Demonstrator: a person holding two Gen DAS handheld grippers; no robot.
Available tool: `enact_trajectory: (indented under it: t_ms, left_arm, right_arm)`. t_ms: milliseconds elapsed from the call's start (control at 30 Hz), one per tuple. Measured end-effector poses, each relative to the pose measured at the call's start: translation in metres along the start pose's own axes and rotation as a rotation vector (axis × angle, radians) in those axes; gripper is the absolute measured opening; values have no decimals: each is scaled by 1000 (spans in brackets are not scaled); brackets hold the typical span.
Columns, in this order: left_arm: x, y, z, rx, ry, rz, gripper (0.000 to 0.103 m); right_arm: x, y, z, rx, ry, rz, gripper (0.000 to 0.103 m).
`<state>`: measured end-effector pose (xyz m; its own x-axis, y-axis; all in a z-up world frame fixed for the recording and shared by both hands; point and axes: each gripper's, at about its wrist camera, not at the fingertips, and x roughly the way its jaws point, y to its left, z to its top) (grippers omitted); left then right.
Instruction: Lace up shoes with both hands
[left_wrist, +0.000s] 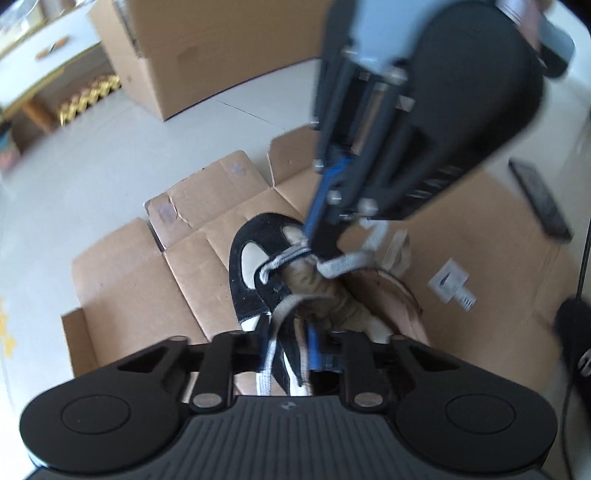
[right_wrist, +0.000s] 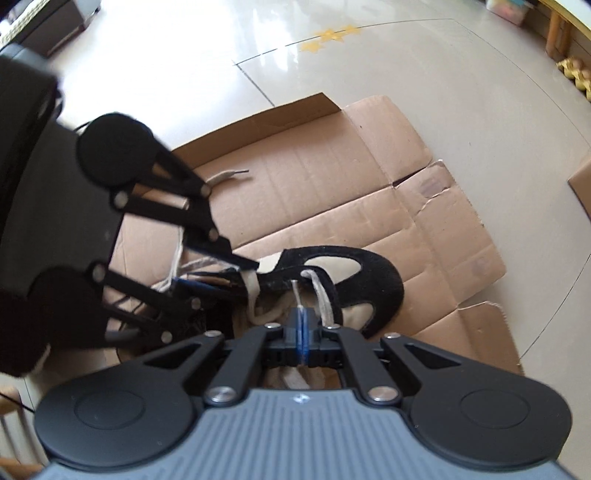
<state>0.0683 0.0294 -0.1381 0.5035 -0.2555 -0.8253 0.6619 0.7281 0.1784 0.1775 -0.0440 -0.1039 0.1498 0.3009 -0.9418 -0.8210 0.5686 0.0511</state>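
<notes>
While the right claw (right_wrist: 302, 332), pinched on the lace tip (right_wrist: 297, 295), threads the shoe (right_wrist: 354, 280), the left claw (left_wrist: 291, 354) clamps its side; next, pull through.

Pale tiled floor (right_wrist: 155, 74) carries a flattened cardboard sheet (right_wrist: 332, 184). On the cardboard sits the black-and-cream shoe (right_wrist: 369, 280) at centre; a loose lace end (right_wrist: 225, 176) lies toward ten o'clock. A closed carton (left_wrist: 207, 51) stands on the floor.

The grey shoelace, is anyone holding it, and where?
Yes. The right gripper pinches the grey shoelace at its thin tip, just past an eyelet in the black-and-cream shoe. The left gripper seems to clamp a lower stretch.
</notes>
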Motion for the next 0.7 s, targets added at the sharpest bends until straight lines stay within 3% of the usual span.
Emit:
enact_trajectory:
  t_ms: [100, 200, 333, 467, 633, 700]
  left_arm:
    - [-1, 10, -1, -98, -5, -9, 10]
    - [0, 45, -8, -384, 4, -108, 10]
    - [3, 71, -20, -617, 11, -201, 11]
    - [3, 78, -26, -710, 10, -218, 11]
    - [8, 92, -39, -875, 25, -295, 14]
    - [6, 91, -39, -882, 26, -297, 15]
  right_arm:
    - [7, -1, -6, 36, -19, 9, 1]
    - [8, -2, -11, 66, -42, 15, 1]
    - [12, -1, -16, 100, -61, 18, 1]
    - [17, 1, -15, 93, -57, 11, 1]
    - [18, 1, -16, 94, -53, 14, 1]
    - [19, 1, -16, 98, -52, 14, 1]
